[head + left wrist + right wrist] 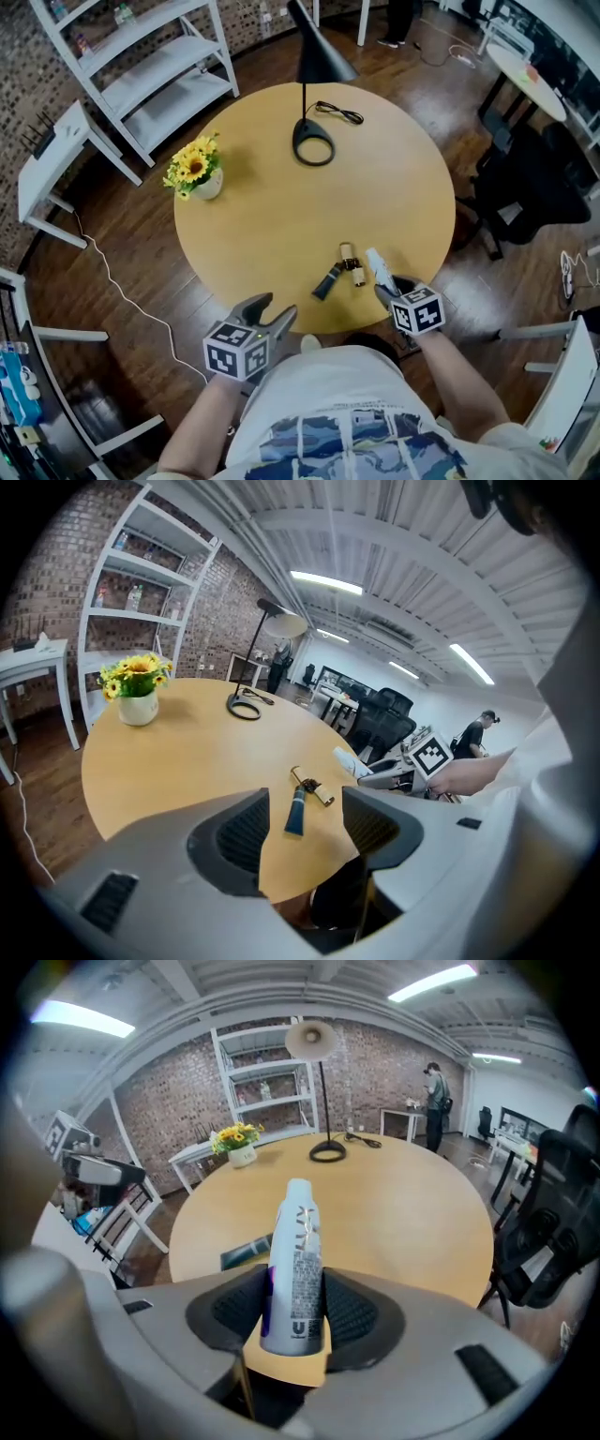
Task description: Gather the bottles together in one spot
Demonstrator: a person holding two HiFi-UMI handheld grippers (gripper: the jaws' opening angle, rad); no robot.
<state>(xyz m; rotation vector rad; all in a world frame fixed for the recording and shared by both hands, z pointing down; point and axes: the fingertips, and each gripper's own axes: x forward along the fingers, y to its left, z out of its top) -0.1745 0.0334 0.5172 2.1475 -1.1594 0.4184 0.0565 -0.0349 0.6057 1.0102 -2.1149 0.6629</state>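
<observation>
Our right hand-held gripper (295, 1314) clamps the white bottle (296, 1260), lower centre of the head view, near the tube (327, 281) and small bottle (351, 264); our left hand-held gripper (300, 829) gapes empty. Next, we judge: lay it beside them, release.

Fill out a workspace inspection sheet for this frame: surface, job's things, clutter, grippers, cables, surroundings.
Surface: round wooden table, mostly bare.
Job's things: white spray bottle held at the near edge; dark tube and small tan bottle lying close together beside it.
Clutter: flower pot, black lamp.
Grippers: left gripper open, empty; right gripper shut on the white spray bottle.
Cables: lamp cord on the table; white cable on the floor.
Surroundings: white shelf unit, black office chair.
</observation>
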